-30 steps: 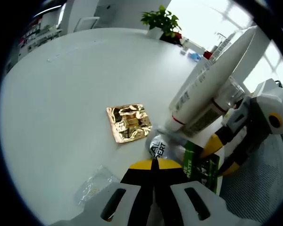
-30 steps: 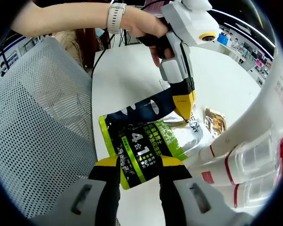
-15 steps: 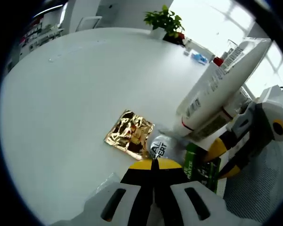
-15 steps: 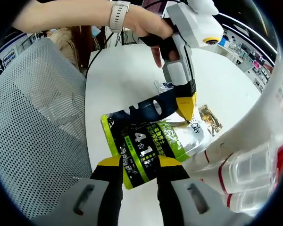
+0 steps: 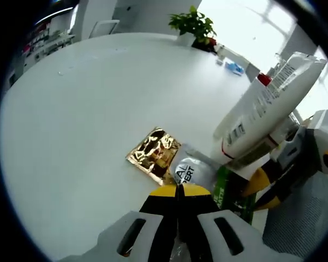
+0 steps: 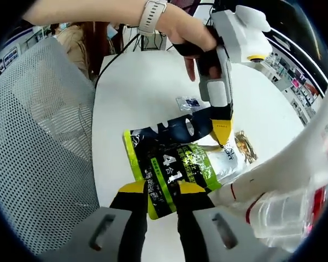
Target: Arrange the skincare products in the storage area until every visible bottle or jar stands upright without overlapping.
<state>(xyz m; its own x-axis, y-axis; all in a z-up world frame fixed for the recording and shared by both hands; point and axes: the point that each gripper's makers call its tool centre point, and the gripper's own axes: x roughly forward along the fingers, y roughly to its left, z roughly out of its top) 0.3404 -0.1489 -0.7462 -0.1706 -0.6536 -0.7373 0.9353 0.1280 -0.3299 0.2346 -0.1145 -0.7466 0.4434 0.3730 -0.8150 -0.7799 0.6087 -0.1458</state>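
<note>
1. The green-and-black sachet (image 6: pixel 172 169) is being clamped at one edge by the right tongs (image 6: pixel 160 188).
2. Its silver end is being pinched by the closed left tongs (image 5: pixel 177 189).
3. A gold foil packet (image 5: pixel 153 155) is lying just beside on the white bench (image 5: pixel 82 109), and a white tube (image 5: pixel 265 101) is leaning nearby.

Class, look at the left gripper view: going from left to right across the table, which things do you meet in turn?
Gold foil sachet → silver sachet → green-and-black pouch → right gripper, its yellow tips at the pouch.
</note>
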